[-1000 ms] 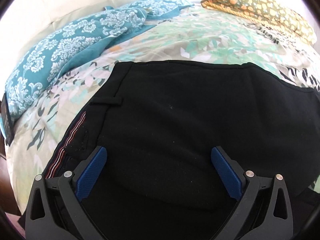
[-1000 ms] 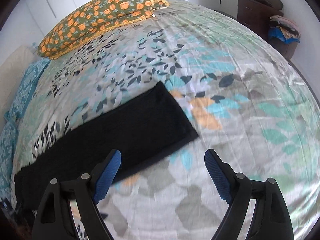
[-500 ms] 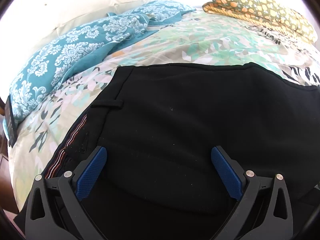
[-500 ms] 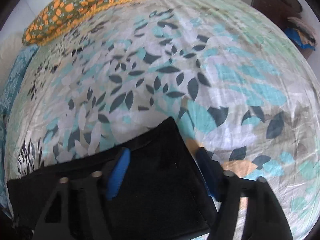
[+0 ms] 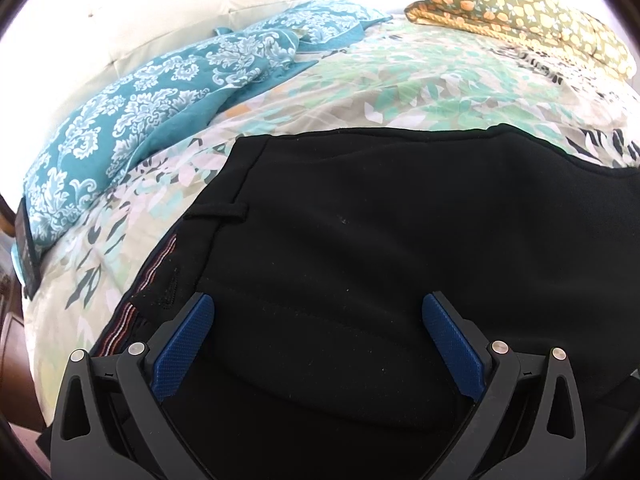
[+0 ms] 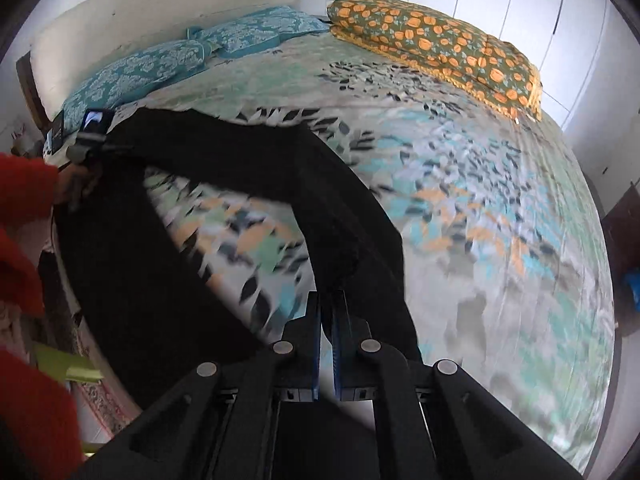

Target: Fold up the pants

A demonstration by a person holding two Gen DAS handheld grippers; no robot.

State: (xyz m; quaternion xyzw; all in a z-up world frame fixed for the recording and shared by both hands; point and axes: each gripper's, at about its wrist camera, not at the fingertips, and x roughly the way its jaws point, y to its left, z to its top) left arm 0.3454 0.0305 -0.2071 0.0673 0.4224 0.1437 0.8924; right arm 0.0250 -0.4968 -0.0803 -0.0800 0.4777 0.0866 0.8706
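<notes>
right wrist view shows the right gripper [image 6: 328, 312] with its blue pads pressed together on a pinch of black cloth — the leg end of the pants [image 6: 348, 208], lifted off the bedspread [image 6: 500, 220] and trailing in a dark band toward the waist end at the far left. at that far left a hand in a red sleeve [image 6: 24, 192] sits at the pants' other end, with what looks like the other gripper's camera just above it. much of this picture is smeared, so fine detail is lost.

left wrist view has the left gripper [image 5: 318, 344] with its jaws standing wide apart, nothing between the pads, hovering over the waist end of the pants [image 5: 380, 220], which lies flat on the bedspread. a belt loop [image 5: 218, 213] and a striped inner waistband [image 5: 156, 264] show at the left edge. a teal patterned pillow [image 5: 132, 120] and an orange-flowered quilt [image 5: 520, 8] lie beyond, well apart from the pants.

judging by how it hangs, the cloth is soft, light and limp — it sags between the held points and will not keep a shape on its own. it looks matte, not slippery, and nothing about it seems fragile. the doubled hem and the thicker waistband are likely the best places to take hold, near the corners so the edges stay square.

no brand, label or writing can be read in either view.
</notes>
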